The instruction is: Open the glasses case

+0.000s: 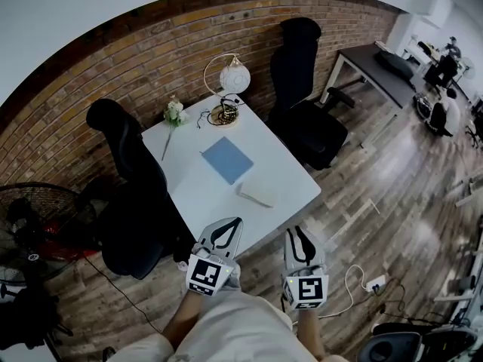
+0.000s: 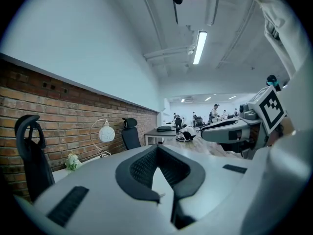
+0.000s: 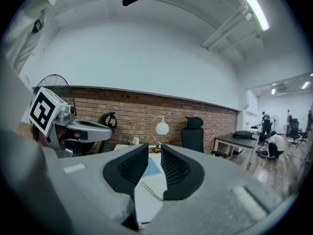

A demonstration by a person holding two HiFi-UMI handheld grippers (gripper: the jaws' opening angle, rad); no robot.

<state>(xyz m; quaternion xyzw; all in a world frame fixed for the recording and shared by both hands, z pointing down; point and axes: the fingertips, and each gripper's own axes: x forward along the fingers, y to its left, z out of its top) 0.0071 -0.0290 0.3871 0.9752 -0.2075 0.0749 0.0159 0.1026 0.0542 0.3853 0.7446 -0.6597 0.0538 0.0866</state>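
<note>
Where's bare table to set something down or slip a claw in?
Biggest bare patch: the left strip of the table, between the flower and the blue pad, running to the near edge. Second: right of the blue pad out to the right edge, beyond the glasses case. Crowded: the far end, with lamp, cable and flower together.

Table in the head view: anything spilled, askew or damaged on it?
Nothing stands out. The lamp stands upright at the far end of the table, the blue pad lies flat mid-table, and the glasses case lies flat near the front edge.
</note>
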